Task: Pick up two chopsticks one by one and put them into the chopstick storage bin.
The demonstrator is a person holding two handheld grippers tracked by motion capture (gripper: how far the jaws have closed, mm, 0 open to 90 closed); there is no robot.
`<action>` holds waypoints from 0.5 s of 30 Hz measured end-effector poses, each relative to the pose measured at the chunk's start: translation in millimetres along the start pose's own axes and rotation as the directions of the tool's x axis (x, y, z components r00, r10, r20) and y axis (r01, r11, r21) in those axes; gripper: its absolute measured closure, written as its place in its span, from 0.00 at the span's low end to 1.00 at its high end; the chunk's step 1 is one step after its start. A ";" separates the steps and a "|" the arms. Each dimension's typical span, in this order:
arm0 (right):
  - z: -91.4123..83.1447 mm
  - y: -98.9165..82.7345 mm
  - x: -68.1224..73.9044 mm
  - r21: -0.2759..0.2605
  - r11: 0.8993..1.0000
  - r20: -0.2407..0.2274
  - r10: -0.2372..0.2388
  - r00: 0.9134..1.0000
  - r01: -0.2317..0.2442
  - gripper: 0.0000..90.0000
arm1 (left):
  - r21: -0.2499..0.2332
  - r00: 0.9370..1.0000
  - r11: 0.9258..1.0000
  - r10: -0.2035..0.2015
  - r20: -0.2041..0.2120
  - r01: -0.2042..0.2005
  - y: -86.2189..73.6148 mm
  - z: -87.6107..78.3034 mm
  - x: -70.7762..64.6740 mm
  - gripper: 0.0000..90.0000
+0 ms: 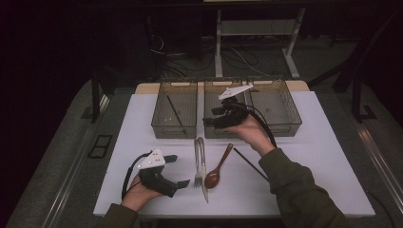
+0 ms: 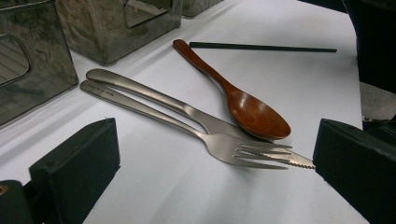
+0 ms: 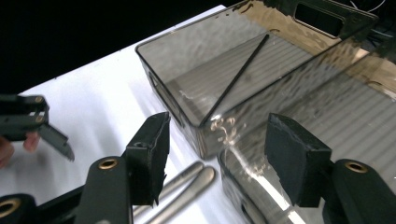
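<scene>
Sorting cutlery into the smoked plastic bins, by the look of it. One black chopstick (image 3: 238,79) already lies diagonally in the left bin (image 1: 175,110). Its mate, the second chopstick (image 1: 250,164), lies on the white table (image 1: 323,171) below and to the right of the right gripper (image 1: 212,117), long axis diagonal, running from near the wooden spoon's (image 1: 217,168) handle toward the right sleeve.

Right gripper: hovers over the front edge of the middle bin (image 1: 223,102), jaws spread about halfway, nothing between them. It's the nearer hand to that chopstick; likely next pick, reaching back toward the person.

Left gripper (image 1: 181,170): low over the table at front left, jaws wide apart and empty, pointed at the fork (image 2: 224,144) and table knife (image 2: 187,109). Both lie side by side just right of it, handles toward the bins, the fork's tines over the knife blade. The spoon sits just beyond them, bowl toward the person.
</scene>
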State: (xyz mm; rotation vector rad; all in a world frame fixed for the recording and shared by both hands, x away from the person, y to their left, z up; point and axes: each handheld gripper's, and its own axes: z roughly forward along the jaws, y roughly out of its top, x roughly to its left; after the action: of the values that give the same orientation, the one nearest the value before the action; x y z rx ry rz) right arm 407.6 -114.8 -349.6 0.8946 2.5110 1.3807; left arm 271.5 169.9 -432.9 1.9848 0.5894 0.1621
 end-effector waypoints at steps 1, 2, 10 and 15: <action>-3.7 -2.1 0.0 -0.005 1.000 -0.002 0.000 1.000 0.000 0.44 | 0.000 1.000 1.000 0.000 0.000 0.000 0.0 0.1 0.1 0.00; -7.2 -4.3 -0.2 -0.010 1.000 -0.003 0.002 1.000 -0.002 0.44 | 0.000 1.000 1.000 -0.001 -0.001 0.001 0.0 0.3 0.0 0.00; -32.5 -26.6 0.4 -0.036 0.999 0.000 0.004 1.000 -0.004 0.42 | 0.000 1.000 1.000 -0.006 0.000 0.006 -0.4 0.5 0.4 0.00; -46.2 -44.1 1.9 -0.043 0.999 0.015 0.003 1.000 -0.002 0.43 | 0.002 1.000 1.000 -0.005 0.000 0.005 -0.4 0.8 0.2 0.00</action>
State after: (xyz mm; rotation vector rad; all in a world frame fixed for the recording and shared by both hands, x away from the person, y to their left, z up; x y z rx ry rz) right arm 369.0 -165.0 -358.6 0.8968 2.4606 1.4179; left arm 271.8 169.5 -433.7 1.9853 0.5954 0.1587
